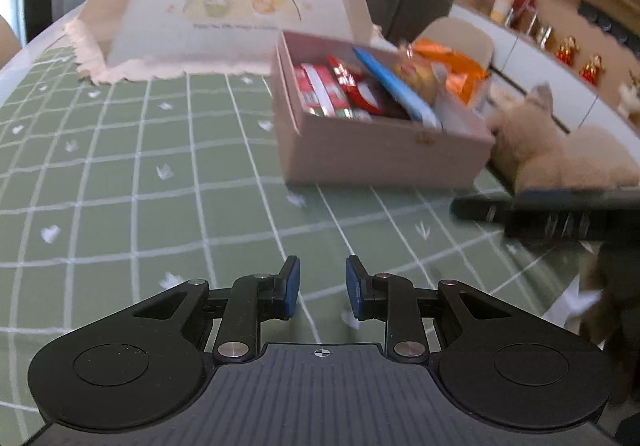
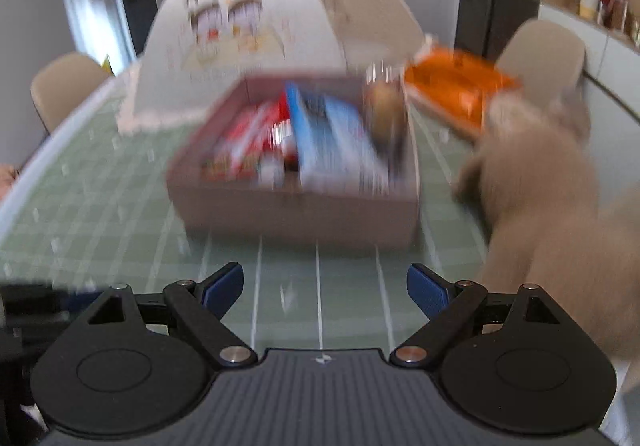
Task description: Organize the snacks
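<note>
The box (image 1: 384, 150) sits on the green table (image 1: 120, 166), full of snacks. The orange bag (image 2: 460, 94) behind it looks light and crinkly; pinch its edge. The 2 claws, left (image 1: 322, 288) and right (image 2: 325, 288), are open and hold nothing.

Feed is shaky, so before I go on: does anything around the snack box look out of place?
Yes. A fluffy tan dog has its nose at the right end of the snack box. An orange packet sticks out over that same end. Both grippers are open and empty.
</note>
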